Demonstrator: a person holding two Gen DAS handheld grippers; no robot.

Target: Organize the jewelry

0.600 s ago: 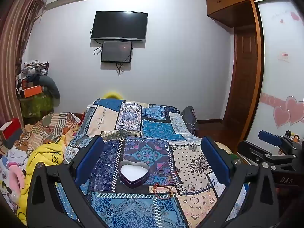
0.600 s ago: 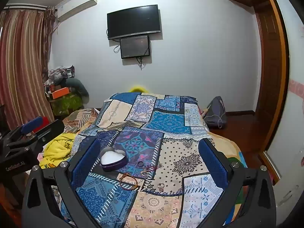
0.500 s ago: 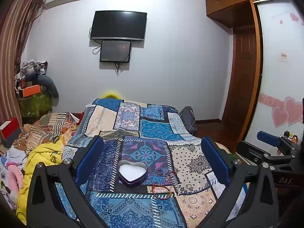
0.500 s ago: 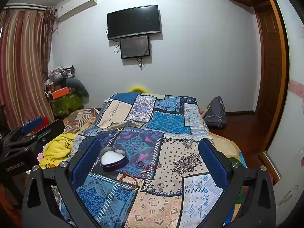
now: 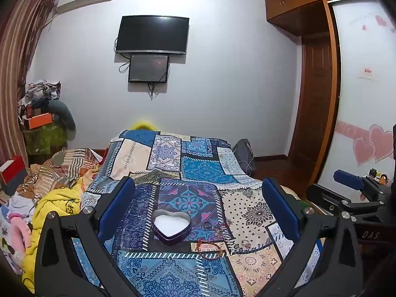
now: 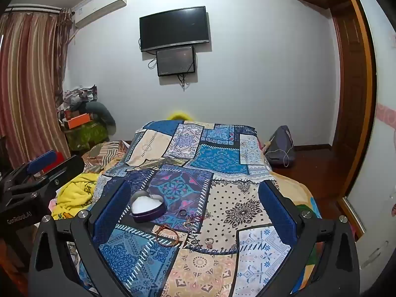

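The jewelry lies on the patchwork bedspread (image 6: pixel 230 237) ahead of my spread, empty right gripper (image 6: pixel 195 212): a beaded bracelet (image 6: pixel 169 235) and small rings (image 6: pixel 209 241) beside the heart-shaped box (image 6: pixel 147 208). They look light and slippery; I would pinch the bracelet's cord. My left gripper (image 5: pixel 198 208) is spread too.

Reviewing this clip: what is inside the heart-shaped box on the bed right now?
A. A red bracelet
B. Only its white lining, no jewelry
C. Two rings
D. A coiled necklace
B. The heart-shaped box shows only plain white lining, while the red bracelet and the rings lie outside it on the patchwork bedspread; both the left gripper and right gripper hang open, holding nothing.
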